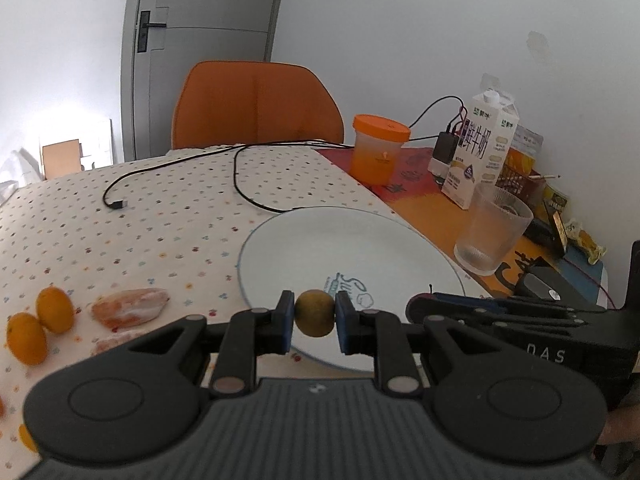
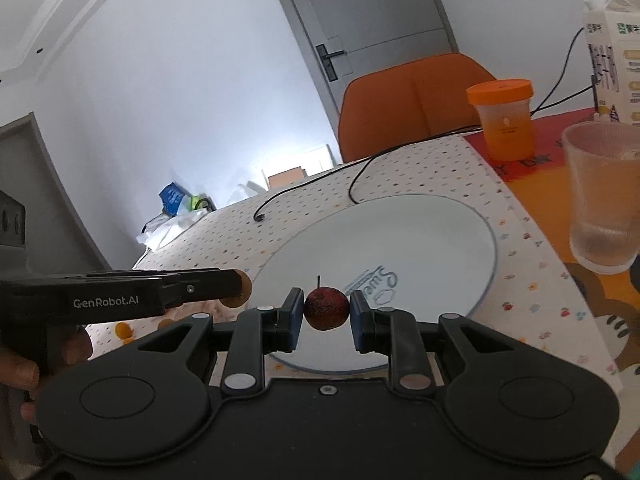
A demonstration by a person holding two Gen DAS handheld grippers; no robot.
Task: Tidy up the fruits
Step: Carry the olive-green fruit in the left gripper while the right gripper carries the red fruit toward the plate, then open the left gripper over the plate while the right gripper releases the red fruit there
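My left gripper (image 1: 315, 314) is shut on a small yellow-green kumquat (image 1: 315, 313), held above the near rim of a white plate (image 1: 344, 240). My right gripper (image 2: 326, 309) is shut on a small dark red fruit with a stem (image 2: 326, 308), held over the same plate (image 2: 400, 240) near its front edge. The left gripper (image 2: 236, 285) shows from the side in the right wrist view, just left of the plate. Two orange kumquats (image 1: 40, 324) and peeled pomelo pieces (image 1: 130, 307) lie on the spotted tablecloth at the left.
A ribbed glass (image 1: 494, 232) stands right of the plate. An orange-lidded cup (image 1: 378, 148), a milk carton (image 1: 482, 152) and chargers sit at the back right. A black cable (image 1: 176, 168) lies across the cloth. An orange chair (image 1: 256, 104) stands behind the table.
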